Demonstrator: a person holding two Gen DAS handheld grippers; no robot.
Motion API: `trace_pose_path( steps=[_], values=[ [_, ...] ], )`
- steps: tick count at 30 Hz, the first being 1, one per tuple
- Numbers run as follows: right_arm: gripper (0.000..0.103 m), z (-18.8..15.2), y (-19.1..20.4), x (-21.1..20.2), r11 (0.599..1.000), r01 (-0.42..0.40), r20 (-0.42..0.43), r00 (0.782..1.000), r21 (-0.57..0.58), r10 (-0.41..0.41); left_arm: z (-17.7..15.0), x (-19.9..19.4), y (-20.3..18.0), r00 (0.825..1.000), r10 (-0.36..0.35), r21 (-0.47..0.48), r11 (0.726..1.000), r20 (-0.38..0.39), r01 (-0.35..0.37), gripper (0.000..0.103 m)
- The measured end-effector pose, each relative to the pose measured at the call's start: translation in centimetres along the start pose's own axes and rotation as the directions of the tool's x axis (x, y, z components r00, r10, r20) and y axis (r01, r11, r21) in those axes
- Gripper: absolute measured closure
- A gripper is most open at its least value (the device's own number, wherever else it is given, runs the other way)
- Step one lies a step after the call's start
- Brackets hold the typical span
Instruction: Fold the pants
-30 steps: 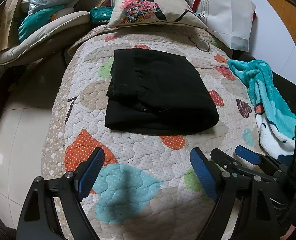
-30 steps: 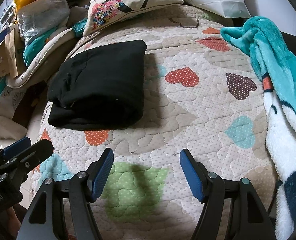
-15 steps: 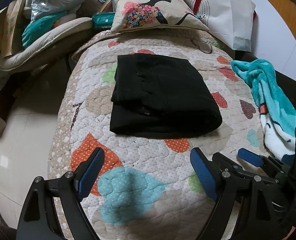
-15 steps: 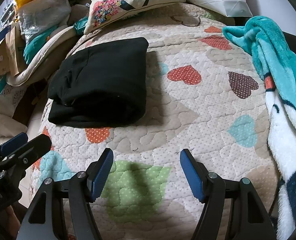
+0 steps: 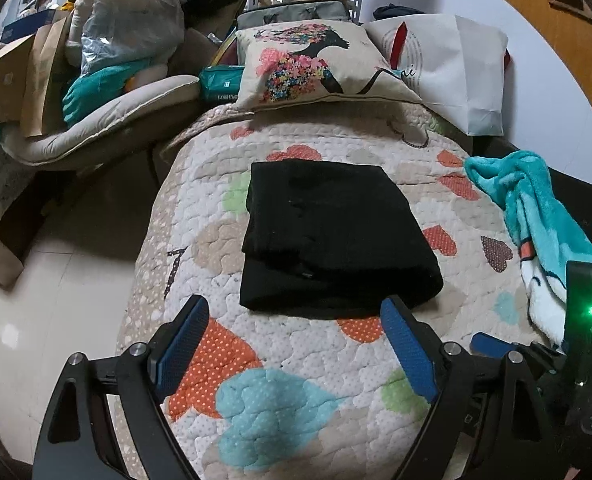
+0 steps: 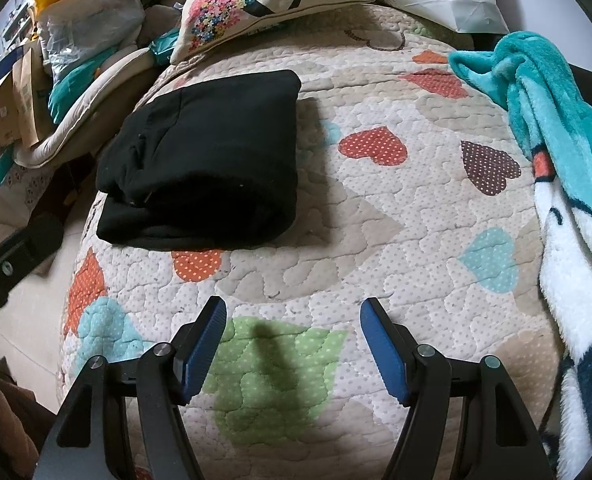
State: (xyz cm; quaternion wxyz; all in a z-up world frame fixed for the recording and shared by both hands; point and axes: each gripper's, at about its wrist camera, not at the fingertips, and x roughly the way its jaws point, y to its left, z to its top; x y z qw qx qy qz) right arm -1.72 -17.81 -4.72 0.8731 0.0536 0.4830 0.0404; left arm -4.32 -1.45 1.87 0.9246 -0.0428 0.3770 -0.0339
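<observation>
The black pants (image 5: 332, 236) lie folded in a thick rectangular stack on the heart-patterned quilt (image 5: 280, 364). They also show in the right wrist view (image 6: 204, 164), at the upper left. My left gripper (image 5: 294, 312) is open and empty, held above the quilt just short of the stack's near edge. My right gripper (image 6: 294, 314) is open and empty, above the quilt to the right of and nearer than the stack. Neither gripper touches the pants.
A teal and white fleece blanket (image 5: 544, 232) lies along the quilt's right side (image 6: 568, 168). A floral pillow (image 5: 312, 64) and a white bag (image 5: 456, 72) sit at the far end. Cushions and bags (image 5: 96, 92) are piled at left beside bare floor (image 5: 36, 320).
Both grippers have drawn back and risen a little, so the folded pants look farther away. The pants have not moved. Both grippers stayed open.
</observation>
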Motion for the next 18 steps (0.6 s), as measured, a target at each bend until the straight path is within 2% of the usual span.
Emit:
trace_pose_path(
  steps=[2, 4, 8, 12, 18],
  values=[
    [0.028, 0.0, 0.0, 0.0, 1.0, 0.0, 0.002, 1.0, -0.003, 0.0, 0.1, 0.4, -0.1, 1.0, 0.023, 0.004, 1.0, -0.018, -0.023, 0.005],
    [0.028, 0.0, 0.1, -0.1, 1.0, 0.0, 0.004, 1.0, -0.006, 0.0, 0.1, 0.8, -0.1, 0.998, 0.033, -0.003, 0.999, -0.05, -0.033, 0.005],
    [0.028, -0.1, 0.2, -0.1, 1.0, -0.002, 0.003, 1.0, -0.015, 0.003, -0.2, 2.5, 0.5, 0.987, -0.005, -0.051, 0.999, -0.159, -0.003, 0.001],
    [0.028, -0.2, 0.5, -0.2, 1.0, -0.004, 0.007, 1.0, -0.024, 0.004, -0.4, 2.9, 1.3, 0.984, 0.01, -0.084, 0.996, -0.179, -0.025, 0.001],
    [0.028, -0.2, 0.2, 0.1, 1.0, 0.008, -0.005, 1.0, -0.009, -0.008, -1.2, 3.7, 1.6, 0.971, 0.062, -0.061, 0.995, -0.231, -0.078, 0.001]
  ],
)
